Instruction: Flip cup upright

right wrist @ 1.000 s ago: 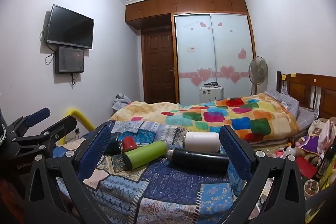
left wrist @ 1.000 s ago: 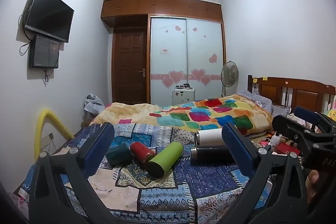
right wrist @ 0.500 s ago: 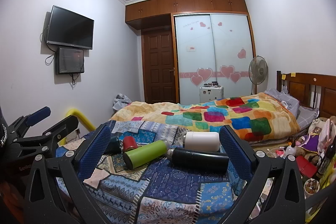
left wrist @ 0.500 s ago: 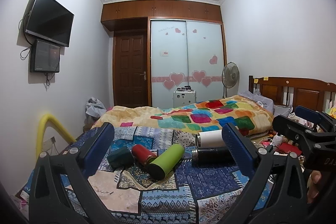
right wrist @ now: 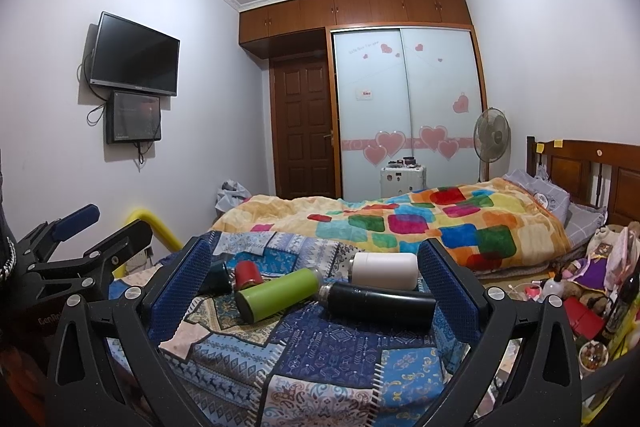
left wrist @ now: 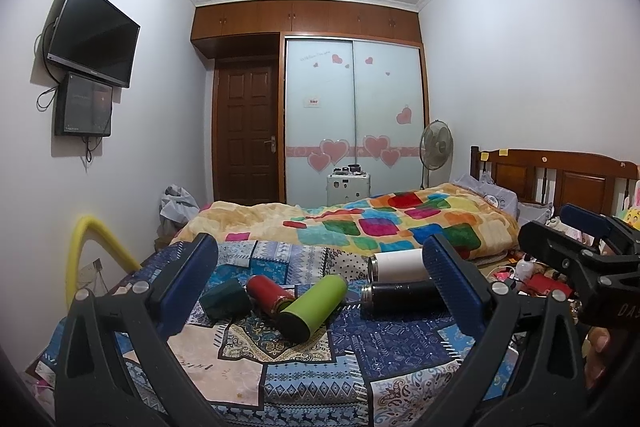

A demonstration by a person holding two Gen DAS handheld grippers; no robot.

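Several cups lie on their sides on a blue patchwork cloth (left wrist: 400,343): a dark green cup (left wrist: 225,298), a red one (left wrist: 269,293), a lime green one (left wrist: 314,307), a black flask (left wrist: 400,297) and a white one (left wrist: 396,265). The right wrist view shows the lime cup (right wrist: 276,293), the black flask (right wrist: 378,303), the white cup (right wrist: 384,265), the red cup (right wrist: 247,274) and the dark green one (right wrist: 219,277). My left gripper (left wrist: 320,267) is open and empty, short of the cups. My right gripper (right wrist: 316,267) is open and empty, also short of them.
A bed with a multicoloured quilt (left wrist: 380,223) lies behind the cloth. A yellow tube (left wrist: 86,247) arches at the left. Clutter (right wrist: 580,291) lies on the floor at the right. A fan (right wrist: 491,141), wardrobe (right wrist: 408,107) and door (right wrist: 304,131) stand at the far wall.
Both views have tilted up slightly, so the cups sit a little lower in frame. Both grippers stay open. The cups have not moved.
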